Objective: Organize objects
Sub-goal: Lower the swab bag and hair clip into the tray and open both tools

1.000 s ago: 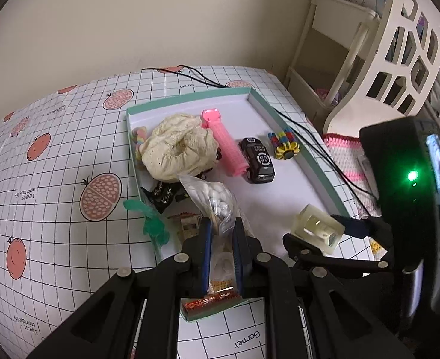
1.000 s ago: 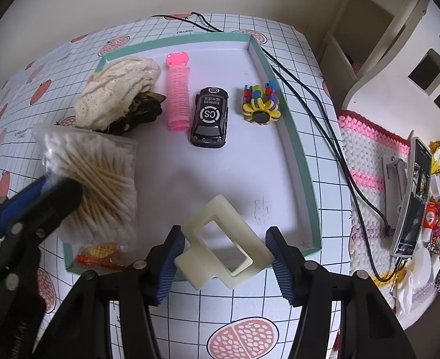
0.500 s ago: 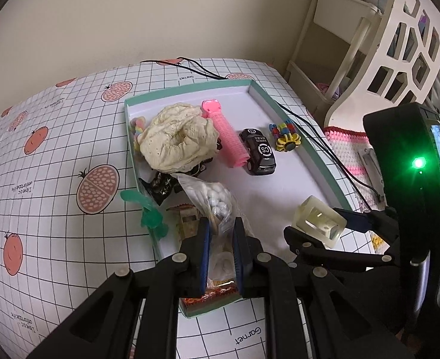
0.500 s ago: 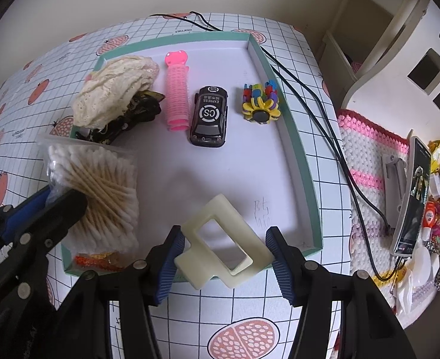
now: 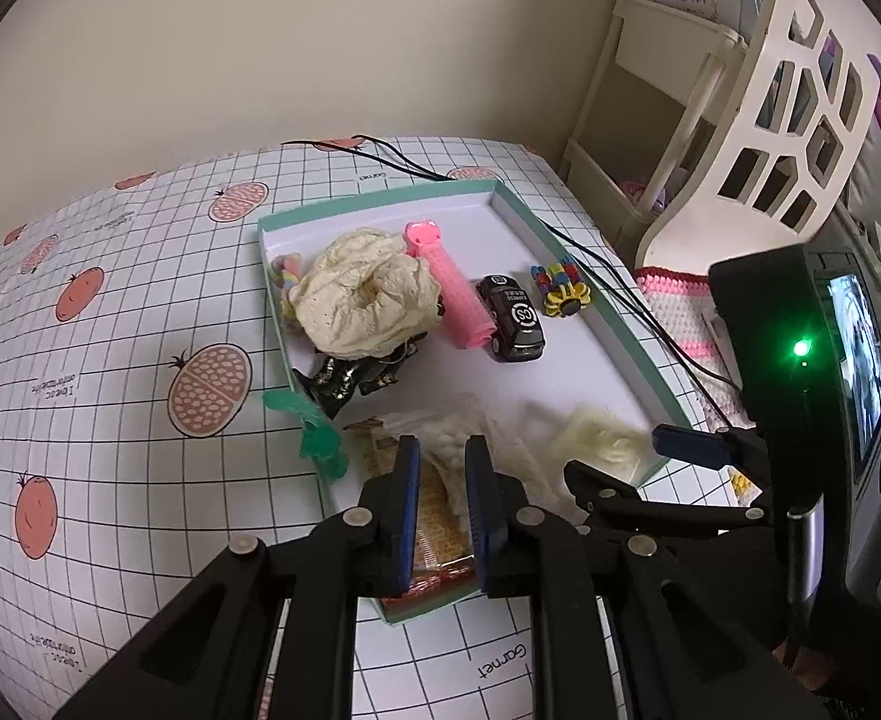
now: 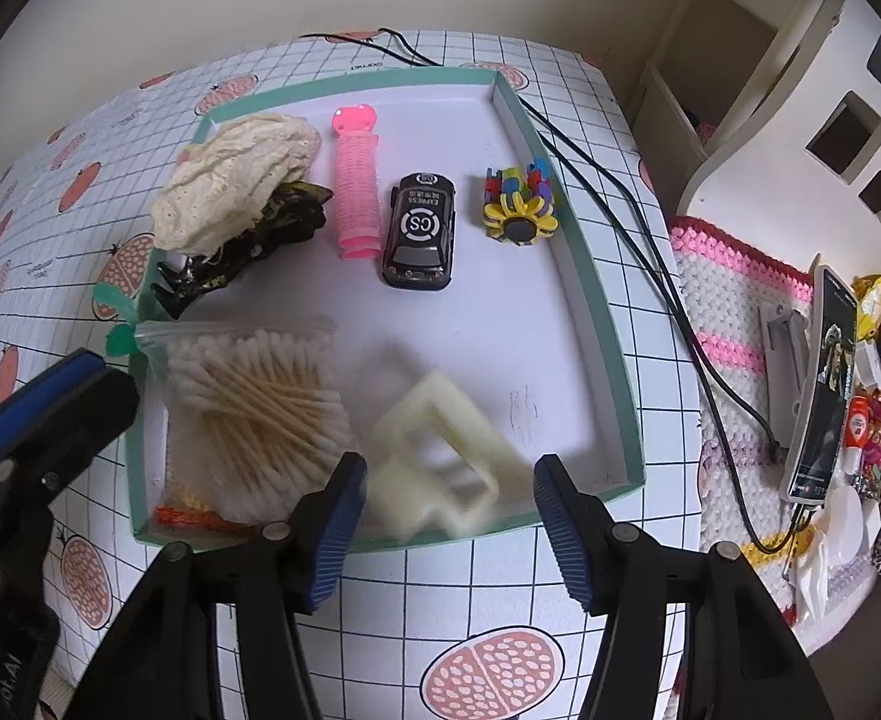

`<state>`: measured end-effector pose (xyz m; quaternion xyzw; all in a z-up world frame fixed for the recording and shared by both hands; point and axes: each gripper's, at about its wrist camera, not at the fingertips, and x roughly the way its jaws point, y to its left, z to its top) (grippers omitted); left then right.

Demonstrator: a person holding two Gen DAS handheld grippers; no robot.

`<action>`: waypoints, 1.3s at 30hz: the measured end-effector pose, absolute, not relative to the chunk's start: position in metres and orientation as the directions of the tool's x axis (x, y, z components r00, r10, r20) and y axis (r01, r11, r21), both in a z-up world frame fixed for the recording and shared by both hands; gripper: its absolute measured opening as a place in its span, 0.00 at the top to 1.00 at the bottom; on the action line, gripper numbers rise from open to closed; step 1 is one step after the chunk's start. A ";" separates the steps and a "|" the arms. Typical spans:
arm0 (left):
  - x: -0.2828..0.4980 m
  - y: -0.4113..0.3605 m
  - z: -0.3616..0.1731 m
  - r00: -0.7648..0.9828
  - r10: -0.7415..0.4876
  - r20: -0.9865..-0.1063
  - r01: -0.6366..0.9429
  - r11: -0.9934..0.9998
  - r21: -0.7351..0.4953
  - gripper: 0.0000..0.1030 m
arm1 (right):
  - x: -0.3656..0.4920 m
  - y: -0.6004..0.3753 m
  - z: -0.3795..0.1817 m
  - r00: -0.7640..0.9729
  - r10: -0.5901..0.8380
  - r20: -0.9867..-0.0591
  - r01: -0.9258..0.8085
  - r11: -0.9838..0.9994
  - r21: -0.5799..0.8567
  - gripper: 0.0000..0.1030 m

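Cotton swabs in their soft, slippery bag (image 6: 254, 402), lying at the tray's (image 6: 596, 324) near-left corner, suit a pinch at the bunched top, while the rigid cream hair claw (image 6: 440, 456) sits blurred between the wide-open right gripper (image 6: 446, 516); whether the left gripper (image 5: 443, 492) holds the bag is unclear.

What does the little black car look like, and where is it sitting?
The toy car is small, glossy black, and looks like plastic. A round white badge reading "CS" and the word "EXPRESS" mark its roof. It stands upright on its wheels on the white floor of the green-edged tray, lengthwise, right beside the pink hair roller, perhaps just touching it. The sunflower toy sits apart on its other side. No fingers are near it.
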<state>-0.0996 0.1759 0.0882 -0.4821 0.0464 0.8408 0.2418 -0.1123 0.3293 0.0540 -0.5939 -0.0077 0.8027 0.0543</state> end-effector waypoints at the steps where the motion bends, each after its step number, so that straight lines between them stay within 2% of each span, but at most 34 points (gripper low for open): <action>1: -0.099 0.174 0.089 -0.420 0.364 -0.831 -0.449 -0.880 -0.158 0.86 | -0.112 0.329 0.055 -0.292 0.096 -0.951 -0.078 -0.994 -0.076 0.38; 7: -0.102 0.159 0.093 -0.437 0.358 -0.825 -0.419 -0.893 -0.165 0.84 | -0.109 0.327 0.059 -0.303 0.097 -0.948 -0.085 -0.994 -0.074 0.38; 10: -0.103 0.150 0.093 -0.444 0.353 -0.824 -0.394 -0.903 -0.174 0.73 | -0.106 0.325 0.060 -0.307 0.095 -0.947 -0.091 -0.993 -0.070 0.38; 13: -0.103 0.141 0.094 -0.451 0.345 -0.824 -0.379 -0.909 -0.173 0.69 | -0.103 0.322 0.063 -0.315 0.089 -0.945 -0.091 -0.994 -0.064 0.38; 16: -0.104 0.131 0.095 -0.469 0.316 -0.824 -0.359 -0.921 -0.149 0.53 | -0.100 0.319 0.064 -0.324 0.089 -0.942 -0.092 -0.994 -0.063 0.38; 21: -0.108 0.113 0.095 -0.490 0.268 -0.830 -0.318 -0.941 -0.117 0.41 | -0.098 0.314 0.064 -0.337 0.073 -0.939 -0.105 -0.994 -0.039 0.29; 24: -0.110 0.102 0.094 -0.495 0.247 -0.833 -0.297 -0.949 -0.105 0.39 | -0.096 0.307 0.064 -0.344 0.066 -0.937 -0.101 -0.994 -0.033 0.22; 26: -0.112 0.096 0.092 -0.499 0.231 -0.836 -0.285 -0.954 -0.094 0.22 | -0.095 0.300 0.064 -0.348 0.060 -0.936 -0.091 -0.995 -0.030 0.19; 28: -0.113 0.091 0.093 -0.507 0.226 -0.832 -0.278 -0.956 -0.091 0.19 | -0.094 0.294 0.064 -0.354 0.058 -0.933 -0.084 -0.996 -0.030 0.16; 32: -0.113 0.084 0.092 -0.511 0.217 -0.832 -0.279 -0.957 -0.078 0.18 | -0.092 0.287 0.065 -0.364 0.058 -0.930 -0.076 -0.997 -0.032 0.02; 33: -0.113 0.083 0.092 -0.512 0.211 -0.833 -0.279 -0.958 -0.071 0.18 | -0.091 0.286 0.065 -0.366 0.057 -0.929 -0.074 -0.997 -0.032 0.01; 35: -0.112 0.079 0.091 -0.516 0.192 -0.835 -0.277 -0.960 -0.050 0.05 | -0.089 0.282 0.065 -0.370 0.057 -0.927 -0.070 -0.997 -0.034 0.00; 39: -0.108 0.071 0.092 -0.535 0.163 -0.829 -0.270 -0.963 -0.016 0.04 | -0.085 0.277 0.067 -0.379 0.056 -0.924 -0.070 -0.997 -0.032 0.00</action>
